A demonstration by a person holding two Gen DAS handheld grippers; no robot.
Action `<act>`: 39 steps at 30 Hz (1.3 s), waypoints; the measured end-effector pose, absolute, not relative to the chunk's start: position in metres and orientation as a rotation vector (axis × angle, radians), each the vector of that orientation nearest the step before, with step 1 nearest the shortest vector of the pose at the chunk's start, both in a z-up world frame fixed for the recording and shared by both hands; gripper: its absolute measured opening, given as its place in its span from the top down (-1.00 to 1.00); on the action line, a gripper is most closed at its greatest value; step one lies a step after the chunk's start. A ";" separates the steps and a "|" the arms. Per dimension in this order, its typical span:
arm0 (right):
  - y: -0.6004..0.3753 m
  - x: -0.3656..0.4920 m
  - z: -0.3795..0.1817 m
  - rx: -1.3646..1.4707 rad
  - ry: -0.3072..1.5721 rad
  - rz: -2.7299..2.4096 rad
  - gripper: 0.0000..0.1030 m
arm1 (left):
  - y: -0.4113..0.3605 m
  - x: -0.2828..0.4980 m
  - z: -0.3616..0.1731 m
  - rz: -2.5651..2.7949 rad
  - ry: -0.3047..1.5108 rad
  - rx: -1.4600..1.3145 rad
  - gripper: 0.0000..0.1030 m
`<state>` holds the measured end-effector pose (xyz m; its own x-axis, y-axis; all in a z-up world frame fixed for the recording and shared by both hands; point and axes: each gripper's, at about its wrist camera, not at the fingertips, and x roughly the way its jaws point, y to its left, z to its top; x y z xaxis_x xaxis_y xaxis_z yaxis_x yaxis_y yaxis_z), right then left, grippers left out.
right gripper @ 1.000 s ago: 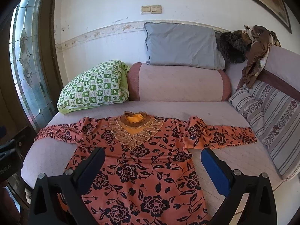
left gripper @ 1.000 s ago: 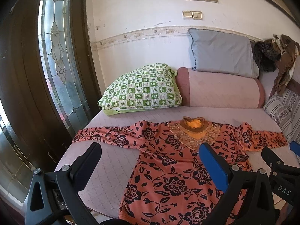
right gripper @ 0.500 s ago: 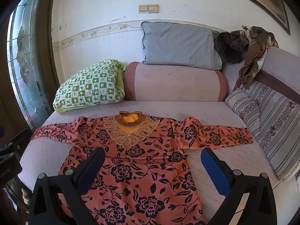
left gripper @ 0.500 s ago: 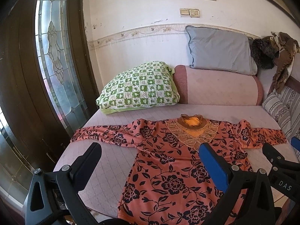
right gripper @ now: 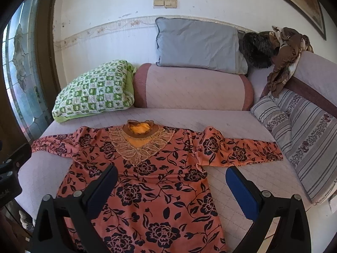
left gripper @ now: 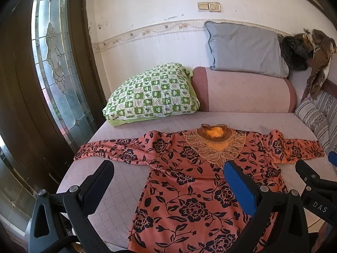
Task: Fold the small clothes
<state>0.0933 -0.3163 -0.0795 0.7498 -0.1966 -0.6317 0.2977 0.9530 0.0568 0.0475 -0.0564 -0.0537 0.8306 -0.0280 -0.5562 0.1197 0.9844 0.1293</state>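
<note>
On the bed (right gripper: 242, 181) the blouse (right gripper: 151, 181) is spread sleeves crosswise, collar toward the far edge, below both wide-spread grippers: left gripper (left gripper: 168, 181), right gripper (right gripper: 170, 183).

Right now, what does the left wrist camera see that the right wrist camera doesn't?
Only the left view shows the tall glass door panel in full, plus the right gripper poking in from the side. Only the right view shows the striped cushions fully and a picture frame corner. Both share the orange flowered blouse spread flat on the bed, the green checked pillow, the grey pillow, and open jaws holding nothing; the left gripper hovers over the blouse.
</note>
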 end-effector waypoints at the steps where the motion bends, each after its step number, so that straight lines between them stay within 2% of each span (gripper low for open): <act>1: -0.318 0.096 -0.082 0.159 0.677 -0.273 -1.00 | -0.058 0.051 -0.055 -0.080 0.591 0.163 -1.00; 13: -0.381 0.150 -0.138 0.256 0.767 -0.320 -1.00 | -0.092 0.126 -0.109 -0.119 0.652 0.136 -1.00; 19: -0.510 0.178 -0.225 0.526 0.821 -0.417 -1.00 | -0.115 0.176 -0.167 -0.115 0.669 0.051 -1.00; 22: -0.600 0.169 -0.282 0.782 0.787 -0.469 -0.99 | -0.122 0.194 -0.199 -0.131 0.725 0.023 -1.00; 23: -0.627 0.162 -0.301 0.892 0.778 -0.496 -0.96 | -0.123 0.198 -0.208 -0.134 0.737 0.015 -1.00; 26: -0.696 0.129 -0.354 1.251 0.691 -0.544 -0.56 | -0.124 0.206 -0.221 -0.132 0.740 0.016 -1.00; 29: -0.726 0.113 -0.369 1.385 0.546 -0.509 -0.53 | -0.122 0.214 -0.226 -0.108 0.736 0.032 -1.00; 35: -0.748 0.138 -0.372 1.296 0.548 -0.560 -0.51 | -0.125 0.220 -0.235 -0.099 0.752 0.067 -1.00; 37: -0.753 0.150 -0.372 1.249 0.558 -0.586 -0.35 | -0.129 0.219 -0.235 -0.101 0.745 0.087 -1.00; 38: -0.756 0.156 -0.373 1.233 0.560 -0.600 -0.18 | -0.131 0.218 -0.235 -0.102 0.740 0.099 -1.00; 39: -0.758 0.159 -0.376 1.220 0.559 -0.617 0.08 | -0.132 0.217 -0.235 -0.101 0.737 0.108 -1.00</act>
